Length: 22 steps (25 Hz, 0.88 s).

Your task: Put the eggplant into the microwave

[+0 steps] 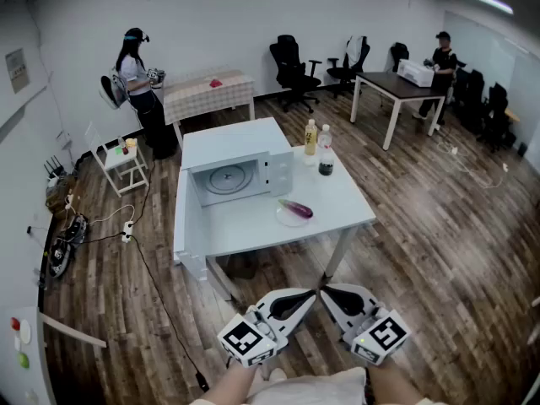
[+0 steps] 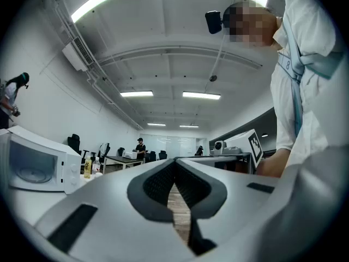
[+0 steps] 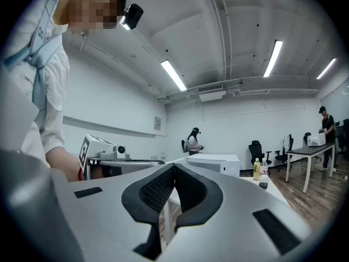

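A white table [image 1: 253, 230] stands on the wood floor [image 1: 422, 226] in the middle of the room. The white microwave [image 1: 245, 142] sits at the table's back left. Its door [image 1: 180, 218] is swung wide open to the left, baring the round turntable [image 1: 226, 178]. Low in the head view, well short of the table, the left gripper [image 1: 308, 297] and right gripper [image 1: 330, 292] are held side by side with their tips almost meeting. Each has its jaws closed together on nothing. Two bottles [image 1: 310, 137] stand just right of the microwave. A small plate [image 1: 283, 218] lies in front of the microwave, and the purple eggplant [image 1: 297, 209] rests on it, outside the oven.
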Tool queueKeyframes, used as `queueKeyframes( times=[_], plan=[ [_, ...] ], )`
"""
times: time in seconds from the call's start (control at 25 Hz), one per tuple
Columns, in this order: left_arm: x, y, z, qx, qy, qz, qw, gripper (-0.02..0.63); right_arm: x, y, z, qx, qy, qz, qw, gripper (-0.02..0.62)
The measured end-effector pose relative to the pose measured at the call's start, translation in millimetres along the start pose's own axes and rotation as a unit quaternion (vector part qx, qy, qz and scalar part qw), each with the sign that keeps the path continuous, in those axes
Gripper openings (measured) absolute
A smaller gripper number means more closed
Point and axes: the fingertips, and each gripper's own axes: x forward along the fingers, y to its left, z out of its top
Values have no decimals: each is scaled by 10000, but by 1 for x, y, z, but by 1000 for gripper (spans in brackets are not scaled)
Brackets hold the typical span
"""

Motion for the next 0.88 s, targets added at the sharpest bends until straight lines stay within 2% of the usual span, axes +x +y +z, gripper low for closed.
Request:
queueKeyframes(
  times=[0.4,0.6,0.76,0.88],
  plan=[
    [-14,14,10,-41,-230,136,9996,2,18,13,-8,123,122,152,9997,32],
    [-21,13,8,-189,-312,143,9992,2,17,13,-10,142,153,149,9997,32],
    [-25,23,14,-217,-410,159,9988,2,27,15,-7,253,152,299,9991,34],
    [-35,24,6,-377,-394,204,9983,3,26,24,-15,376,300,374,9981,35]
  ],
)
